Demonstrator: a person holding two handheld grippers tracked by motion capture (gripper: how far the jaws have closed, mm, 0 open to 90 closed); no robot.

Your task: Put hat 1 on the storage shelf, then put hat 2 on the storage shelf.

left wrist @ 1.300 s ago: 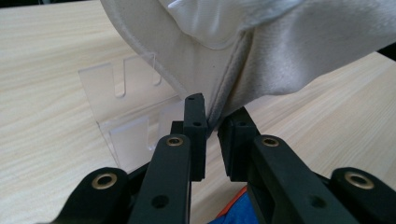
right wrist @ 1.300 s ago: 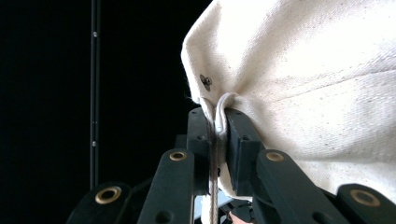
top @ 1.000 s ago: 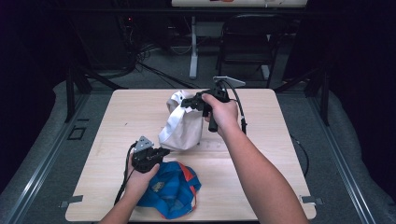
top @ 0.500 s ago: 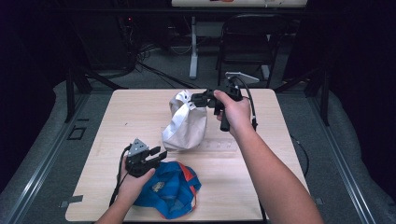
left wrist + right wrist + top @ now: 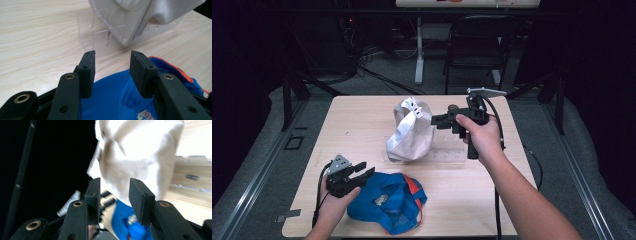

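White cap (image 5: 409, 131) mid-desk, propped on clear plastic stand (image 5: 447, 156); stand faint, edges hard to trace. Right gripper (image 5: 435, 120) level beside cap's right side, jaws parted, nothing between them; its own view blurred. Left gripper (image 5: 364, 170) jaws apart, empty, over left edge of blue cap (image 5: 389, 202) near front desk (image 5: 362, 117) edge. Back-left desk bare.

Lighting: bright tabletop (image 5: 362, 125), black surroundings.
Right gripper view motion-blurred on the white cap (image 5: 140, 157); left gripper view sharp, soft shadows.
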